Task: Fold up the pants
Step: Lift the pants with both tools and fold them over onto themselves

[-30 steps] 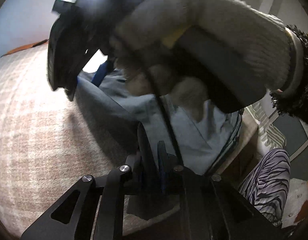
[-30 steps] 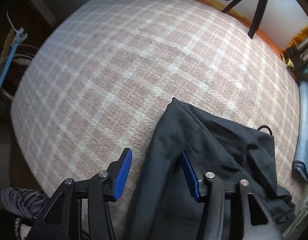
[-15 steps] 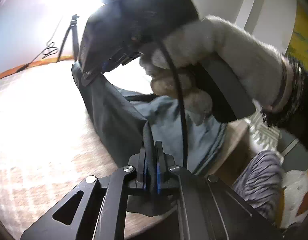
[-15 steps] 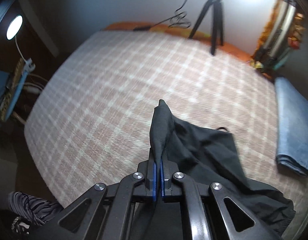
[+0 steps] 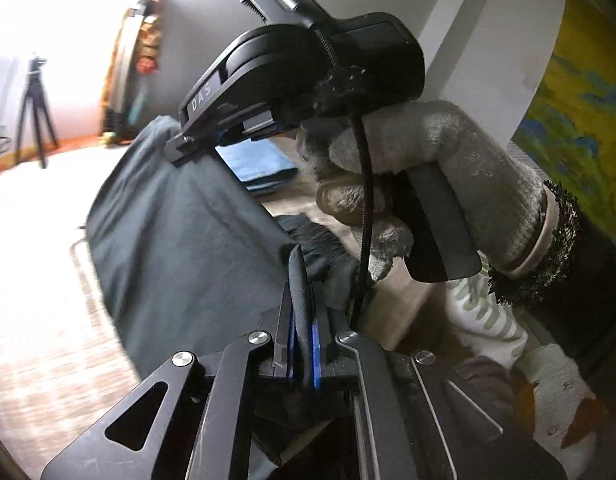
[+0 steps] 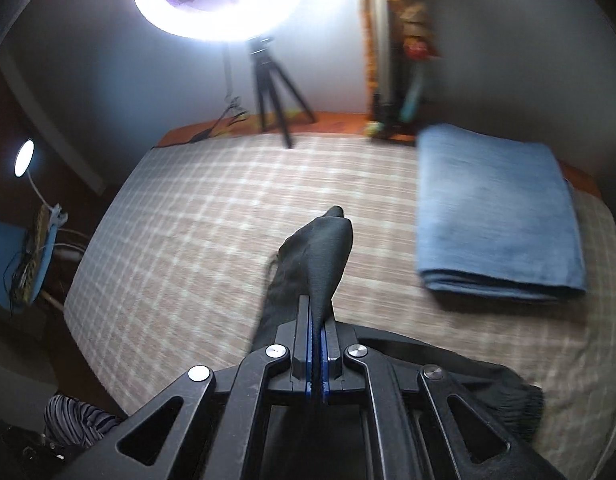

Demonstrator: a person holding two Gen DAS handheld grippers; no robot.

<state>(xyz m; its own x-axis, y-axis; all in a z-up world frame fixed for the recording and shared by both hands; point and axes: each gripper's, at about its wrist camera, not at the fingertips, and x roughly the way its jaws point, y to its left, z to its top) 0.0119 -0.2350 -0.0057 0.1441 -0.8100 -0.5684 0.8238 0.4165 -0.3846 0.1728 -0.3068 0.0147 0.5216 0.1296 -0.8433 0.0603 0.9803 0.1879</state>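
Both tongs are clamped on cloth: your left gripper (image 5: pixel 304 344) has its blue pads pressed narrow on a fold of the dark charcoal woven pants (image 5: pixel 180 232), and your right gripper (image 6: pixel 316 354) pinches another bunch of the same fabric, which sticks up past its tips toward 12 o'clock. In the left wrist view the pants hang as a raised sheet stretched between the two tools, your right gripper and its white knit glove (image 5: pixel 435 168) sitting at about 1 o'clock. The right wrist view shows the lower part trailing on the beige-and-white plaid bedspread (image 6: pixel 196 216) at roughly 4 o'clock.

By my reading you are early: the garment is lifted and spread, but no crease or stacked layer shows, so every fold appears to lie ahead.

A folded blue towel-like cloth (image 6: pixel 495 216) rests at 2 o'clock in that view, well apart from the pants; a black tripod (image 6: pixel 276 80) and bright ring light (image 6: pixel 228 0) stand beyond at 12 o'clock.
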